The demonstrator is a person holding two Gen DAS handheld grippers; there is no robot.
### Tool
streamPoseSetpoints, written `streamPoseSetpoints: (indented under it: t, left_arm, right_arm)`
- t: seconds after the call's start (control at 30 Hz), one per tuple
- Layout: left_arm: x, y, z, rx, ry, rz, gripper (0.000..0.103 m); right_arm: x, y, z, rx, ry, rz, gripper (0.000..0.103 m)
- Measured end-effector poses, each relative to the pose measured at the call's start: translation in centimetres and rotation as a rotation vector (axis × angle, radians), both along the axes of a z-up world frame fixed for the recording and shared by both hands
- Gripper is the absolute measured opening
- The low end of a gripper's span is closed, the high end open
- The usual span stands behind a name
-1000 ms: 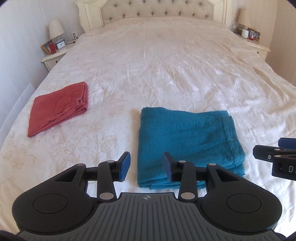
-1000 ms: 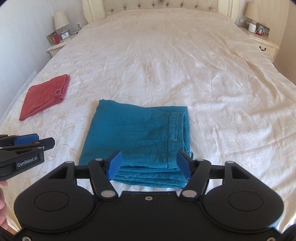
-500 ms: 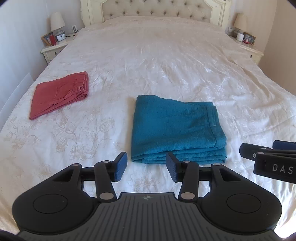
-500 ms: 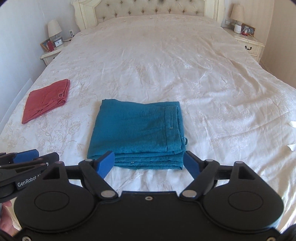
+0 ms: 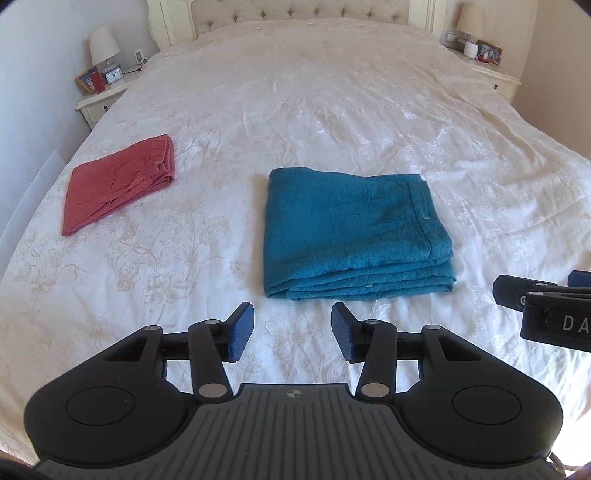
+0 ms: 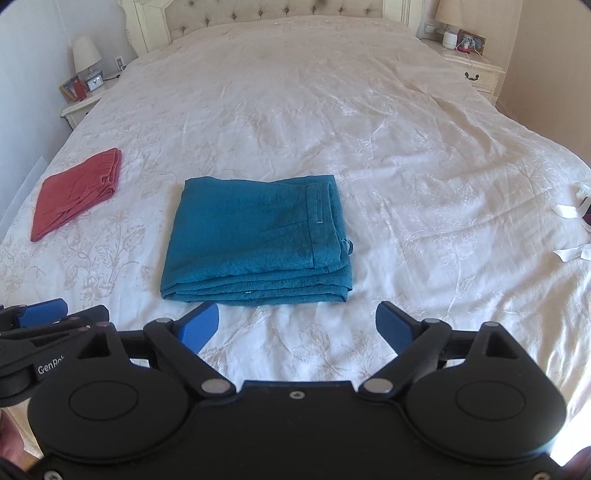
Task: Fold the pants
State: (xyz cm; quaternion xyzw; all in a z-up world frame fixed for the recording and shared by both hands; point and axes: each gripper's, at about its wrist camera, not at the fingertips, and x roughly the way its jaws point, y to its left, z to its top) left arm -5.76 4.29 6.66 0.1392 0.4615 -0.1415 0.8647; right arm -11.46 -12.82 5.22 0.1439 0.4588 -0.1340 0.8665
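Observation:
Teal pants (image 5: 354, 232) (image 6: 258, 240) lie folded into a thick rectangle on the white bedspread, their stacked edges facing me. My left gripper (image 5: 291, 332) hovers open just short of the pile's near edge, nothing between its blue pads. My right gripper (image 6: 297, 326) also hangs in front of that near edge; its jaws are opening wide and hold nothing. The right gripper's side shows at the right edge of the left wrist view (image 5: 546, 314), the left one at the left edge of the right wrist view (image 6: 40, 328).
Red folded pants (image 5: 118, 188) (image 6: 75, 192) lie to the left on the bed (image 5: 332, 92). Nightstands with lamps stand at both sides of the tufted headboard (image 6: 273, 7). White scraps (image 6: 572, 229) lie at the bed's right edge.
Both grippers have drawn back from the teal pile toward the bed's foot, so it now lies clear of the fingers. The right jaws have spread wider.

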Motion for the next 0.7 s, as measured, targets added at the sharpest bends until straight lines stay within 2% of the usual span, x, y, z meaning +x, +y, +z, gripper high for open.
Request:
streamPoseSetpoints:
  t: [0.7]
  left_arm:
    - [-0.2, -1.2, -1.2, 0.045, 0.043, 0.000, 0.045]
  right_arm:
    - [0.8, -1.0, -0.9, -0.024, 0.039, 0.022, 0.098]
